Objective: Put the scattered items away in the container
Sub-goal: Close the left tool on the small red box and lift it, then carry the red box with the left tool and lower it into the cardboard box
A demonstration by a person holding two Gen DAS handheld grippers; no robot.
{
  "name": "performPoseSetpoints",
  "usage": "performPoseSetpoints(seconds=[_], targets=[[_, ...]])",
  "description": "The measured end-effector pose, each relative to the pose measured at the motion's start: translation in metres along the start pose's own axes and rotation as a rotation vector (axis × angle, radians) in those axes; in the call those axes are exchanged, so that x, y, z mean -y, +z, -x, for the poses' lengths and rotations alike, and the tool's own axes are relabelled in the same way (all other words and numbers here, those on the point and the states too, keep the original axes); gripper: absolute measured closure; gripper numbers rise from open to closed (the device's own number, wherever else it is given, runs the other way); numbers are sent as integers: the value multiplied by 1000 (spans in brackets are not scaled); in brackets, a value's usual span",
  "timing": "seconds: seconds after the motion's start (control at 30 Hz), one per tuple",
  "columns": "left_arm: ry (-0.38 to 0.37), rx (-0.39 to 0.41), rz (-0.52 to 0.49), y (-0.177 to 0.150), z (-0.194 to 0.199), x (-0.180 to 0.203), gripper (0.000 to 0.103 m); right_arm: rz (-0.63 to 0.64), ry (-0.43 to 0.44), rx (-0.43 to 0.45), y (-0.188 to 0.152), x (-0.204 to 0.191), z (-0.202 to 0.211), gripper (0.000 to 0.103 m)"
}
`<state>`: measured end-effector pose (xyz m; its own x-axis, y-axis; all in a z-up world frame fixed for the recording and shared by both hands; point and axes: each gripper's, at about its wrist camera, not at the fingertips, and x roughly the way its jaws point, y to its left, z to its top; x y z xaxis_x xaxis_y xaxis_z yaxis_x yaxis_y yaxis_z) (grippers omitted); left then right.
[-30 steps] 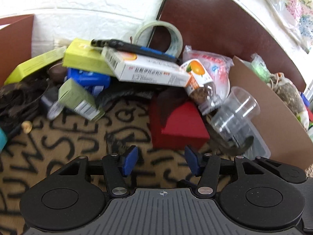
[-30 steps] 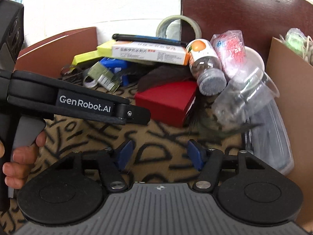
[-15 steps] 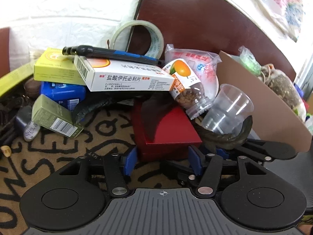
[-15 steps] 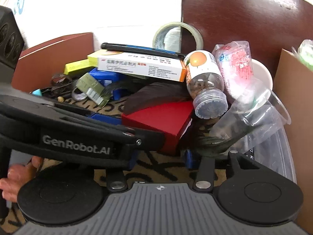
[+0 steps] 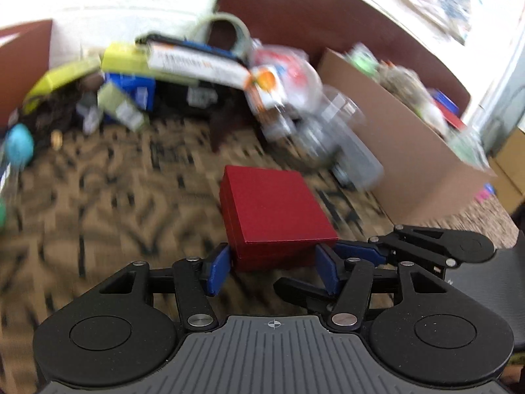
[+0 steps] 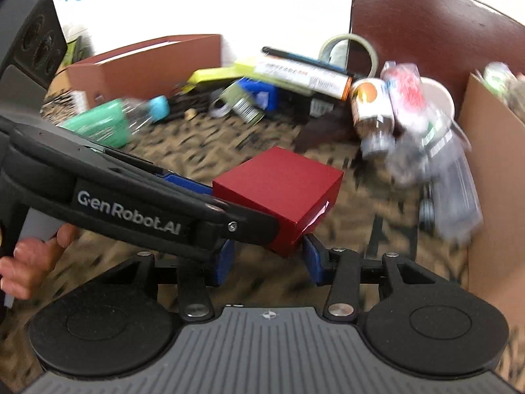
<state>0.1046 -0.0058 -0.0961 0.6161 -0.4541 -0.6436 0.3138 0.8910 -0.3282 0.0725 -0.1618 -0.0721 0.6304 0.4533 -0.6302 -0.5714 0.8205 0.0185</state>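
Note:
A red box (image 5: 274, 211) is lifted clear of the pile, above the patterned cloth. My left gripper (image 5: 271, 267) is shut on its near end, a blue pad on each side. In the right wrist view the same red box (image 6: 279, 190) sits at the tips of the left gripper's arm (image 6: 131, 203). My right gripper (image 6: 267, 262) is just below and behind the box, jaws apart and holding nothing. The cardboard container (image 5: 403, 170) stands at the right, with several items inside.
A pile lies at the back: white medicine box (image 5: 197, 62), tape roll (image 6: 349, 51), orange-label bottle (image 6: 370, 111), clear plastic cups (image 5: 328, 121), green and blue boxes. A brown box (image 6: 147, 65) stands at the left. A teal bottle (image 6: 108, 124) lies near it.
My left gripper closed on the red box and pulled it back and up out of the pile. Both views drew back from the pile and are blurred by motion.

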Motion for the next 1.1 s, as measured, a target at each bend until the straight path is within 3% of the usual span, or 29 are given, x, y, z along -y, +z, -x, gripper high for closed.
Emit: performPoseSetpoints(seconds=[0.3, 0.47, 0.53, 0.6, 0.7, 0.87, 1.1], targets=[[-86, -48, -23, -69, 44, 48, 34, -27, 1, -40, -57, -21, 73, 42], [-98, -46, -25, -73, 55, 57, 24, -75, -1, -23, -65, -23, 85, 38], [-89, -26, -20, -69, 58, 60, 18, -75, -22, -9, -64, -23, 85, 26], [-90, -3, -29, -64, 60, 63, 15, -65, -24, 8, -62, -24, 85, 23], [-100, -8, -28, -56, 51, 63, 17, -53, -18, 20, -57, -26, 82, 23], [-98, -43, -20, -50, 37, 58, 31, -72, -45, 24, -53, -23, 75, 21], [-122, -74, 57, -48, 24, 46, 28, -99, -44, 7, -53, -17, 63, 21]])
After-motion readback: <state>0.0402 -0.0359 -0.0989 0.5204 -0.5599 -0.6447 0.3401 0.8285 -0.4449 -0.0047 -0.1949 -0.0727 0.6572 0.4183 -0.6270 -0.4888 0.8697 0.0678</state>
